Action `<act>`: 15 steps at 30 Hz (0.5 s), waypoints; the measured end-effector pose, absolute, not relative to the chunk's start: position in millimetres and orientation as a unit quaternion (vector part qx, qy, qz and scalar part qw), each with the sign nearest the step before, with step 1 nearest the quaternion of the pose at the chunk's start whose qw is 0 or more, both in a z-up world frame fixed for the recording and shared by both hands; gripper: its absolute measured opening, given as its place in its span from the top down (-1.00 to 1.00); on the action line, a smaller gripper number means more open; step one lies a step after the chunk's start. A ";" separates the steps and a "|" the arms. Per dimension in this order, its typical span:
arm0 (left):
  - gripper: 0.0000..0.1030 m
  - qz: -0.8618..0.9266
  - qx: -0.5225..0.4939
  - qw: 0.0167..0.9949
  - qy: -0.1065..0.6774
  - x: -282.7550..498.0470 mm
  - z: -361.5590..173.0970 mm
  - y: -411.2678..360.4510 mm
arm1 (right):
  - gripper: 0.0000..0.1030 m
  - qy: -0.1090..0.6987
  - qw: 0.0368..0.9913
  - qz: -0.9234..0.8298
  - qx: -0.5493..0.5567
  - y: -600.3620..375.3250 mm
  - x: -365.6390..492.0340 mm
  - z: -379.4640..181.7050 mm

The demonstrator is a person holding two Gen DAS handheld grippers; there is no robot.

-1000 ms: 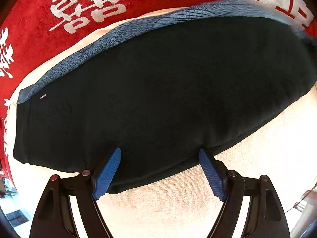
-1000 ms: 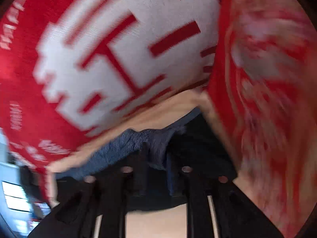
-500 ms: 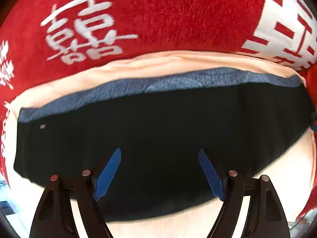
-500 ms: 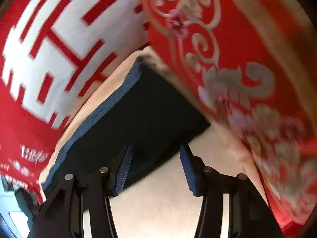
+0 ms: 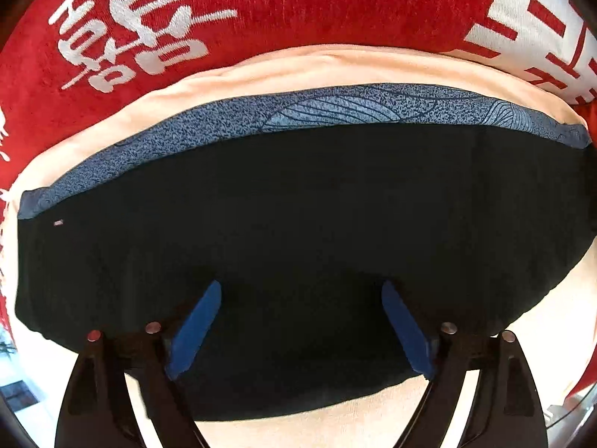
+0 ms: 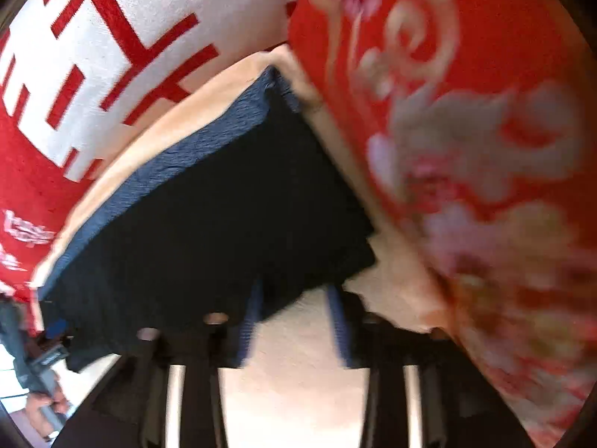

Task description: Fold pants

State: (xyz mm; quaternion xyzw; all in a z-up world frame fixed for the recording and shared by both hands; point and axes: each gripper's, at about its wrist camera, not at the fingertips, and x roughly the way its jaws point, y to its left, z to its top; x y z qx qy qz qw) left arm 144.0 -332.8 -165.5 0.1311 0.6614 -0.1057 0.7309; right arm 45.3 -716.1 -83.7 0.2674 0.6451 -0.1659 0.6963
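Black pants folded flat on cream cover, both grippers above them.
Left gripper: jaws spread wide, just been opening further, over the pants, nothing pinched. Right gripper: jaws part-open, just been closing a bit, nothing gripped, over the pants' near corner, blurry. Blue patterned band along the pants' 12 o'clock edge; red cushions beyond at 12, another at 3 o'clock.
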 end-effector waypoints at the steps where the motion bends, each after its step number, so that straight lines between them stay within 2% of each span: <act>1: -0.72 -0.102 0.135 0.732 0.660 146.1 -162.0 -329.1 | 0.16 0.627 0.711 -0.174 0.268 -712.8 41.5 -66.4; 5: -0.72 -0.115 0.135 0.761 0.624 164.0 -141.4 -345.4 | 0.16 0.589 0.758 -0.147 0.239 -694.5 53.8 -29.4; 11: -0.72 -0.094 0.133 0.781 0.602 201.0 -152.8 -368.7 | 0.17 0.595 0.760 -0.196 0.173 -712.2 123.4 -55.9; 12: -0.72 -0.091 0.134 0.780 0.604 201.8 -157.0 -368.7 | 0.27 0.608 0.746 -0.211 0.171 -719.1 131.9 -68.7; 15: -0.72 -0.071 0.142 0.774 0.613 208.6 -173.6 -357.3 | 0.91 0.635 0.720 -0.210 0.183 -728.9 148.3 -91.2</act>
